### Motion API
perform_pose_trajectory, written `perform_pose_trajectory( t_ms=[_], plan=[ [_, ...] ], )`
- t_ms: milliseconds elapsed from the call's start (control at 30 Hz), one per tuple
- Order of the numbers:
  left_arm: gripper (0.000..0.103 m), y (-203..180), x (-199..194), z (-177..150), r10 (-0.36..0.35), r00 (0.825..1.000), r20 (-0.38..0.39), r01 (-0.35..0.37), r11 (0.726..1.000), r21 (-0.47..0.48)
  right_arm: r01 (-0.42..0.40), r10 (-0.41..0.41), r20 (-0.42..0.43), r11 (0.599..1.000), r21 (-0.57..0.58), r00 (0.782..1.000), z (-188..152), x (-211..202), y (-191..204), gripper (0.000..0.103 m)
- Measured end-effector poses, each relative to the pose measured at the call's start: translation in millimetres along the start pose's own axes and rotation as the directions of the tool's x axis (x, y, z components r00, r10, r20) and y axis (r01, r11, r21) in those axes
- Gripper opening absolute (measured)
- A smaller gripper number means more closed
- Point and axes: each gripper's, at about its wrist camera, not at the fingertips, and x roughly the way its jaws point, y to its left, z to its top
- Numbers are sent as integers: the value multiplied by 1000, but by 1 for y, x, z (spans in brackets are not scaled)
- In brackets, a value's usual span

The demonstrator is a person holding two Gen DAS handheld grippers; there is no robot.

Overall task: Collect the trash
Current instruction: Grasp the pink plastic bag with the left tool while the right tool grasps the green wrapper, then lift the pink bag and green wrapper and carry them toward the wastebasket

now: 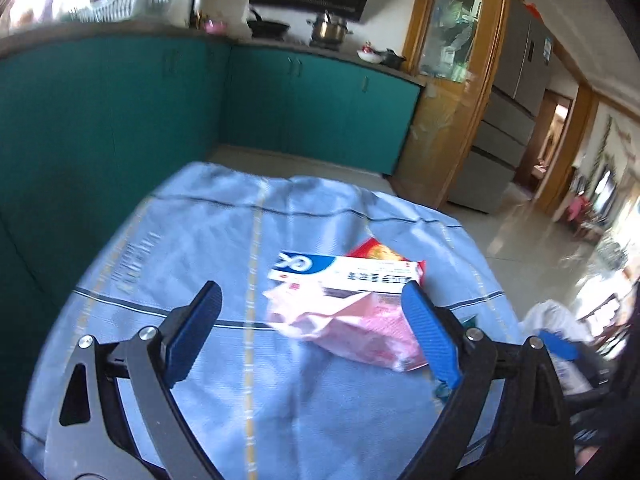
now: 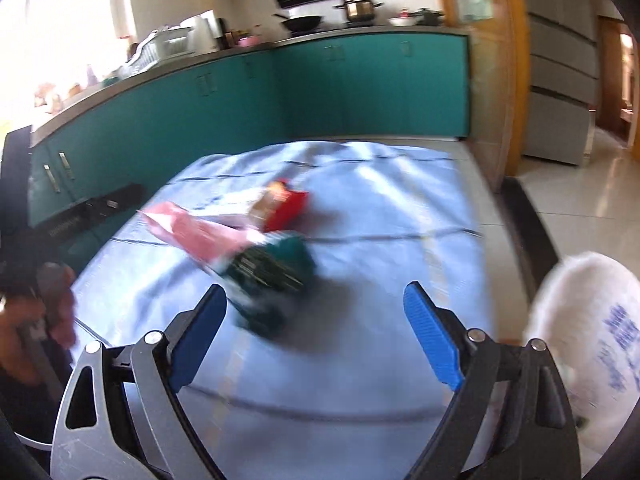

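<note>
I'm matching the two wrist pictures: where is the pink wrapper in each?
Left wrist: the pink wrapper lies right of centre on the blue cloth, under a white box.
Right wrist: the pink wrapper lies left of centre, blurred.
Shared landmark: the steel pot on the counter.

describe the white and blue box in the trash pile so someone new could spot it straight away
Start at the light blue cloth spread in front of the teal cabinets. Near its middle lies a small heap of wrappers, and the flat box rests on top of the pink packet, with a red wrapper behind. It alone is rigid and white with a blue end.
</note>
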Motion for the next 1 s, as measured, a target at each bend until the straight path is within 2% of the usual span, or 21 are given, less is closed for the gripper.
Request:
perform_pose_trajectory(
  t_ms=[67, 200, 233, 267, 300, 333, 367, 433, 467, 567, 633, 800, 1000],
  plan=[
    [93, -3, 13, 2, -36, 999, -39, 35, 999, -12, -22, 22, -11, 1000, -6, 1000, 8, 22, 15, 94],
    [93, -10, 36, 1, -65, 992, -106, 64, 998, -17, -2, 0, -80, 1000, -22, 997, 10, 54, 27, 94],
    [88, -12, 37, 0, -71, 992, -107, 70, 997, -14, 3, -5, -94, 1000, -25, 996, 7, 58, 29, 94],
    [78, -13, 37, -2, -75, 991, -106, 75, 997, -8, -1, -2, -93, 1000, -27, 996, 5, 58, 30, 93],
    [73, -14, 37, -2, -82, 990, -111, 83, 997, 2, -7, 4, -90, 1000, -30, 996, 3, 57, 30, 91],
    [64, -16, 39, -4, -87, 989, -117, 89, 996, 7, -4, 1, -88, 999, -32, 996, 1, 55, 29, 88],
    [63, -16, 39, -6, -96, 988, -121, 98, 995, 11, -1, -2, -87, 999, -34, 996, 0, 53, 28, 80],
    [60, -17, 38, -10, -111, 987, -115, 114, 993, 15, -22, 19, -100, 999, -25, 995, -4, 51, 26, 64],
    [56, -16, 36, -12, -114, 987, -114, 117, 993, 17, -29, 26, -108, 999, -22, 994, -7, 52, 26, 51],
    [45, -16, 28, -19, -114, 988, -108, 118, 993, 31, -25, 22, -102, 999, -29, 995, -11, 44, 28, 48],
    [42, -15, 18, -22, -105, 990, -91, 109, 993, 42, -33, 31, -96, 999, -23, 995, -16, 38, 29, 48],
    [41, -6, -24, -31, -87, 996, -31, 89, 994, 66, -28, 25, -85, 999, -43, 996, -32, 10, 33, 48],
    [41, -2, -65, -44, -130, 991, -18, 131, 986, 100, 2, -5, -64, 999, -48, 998, -50, -24, 32, 48]
  ],
)
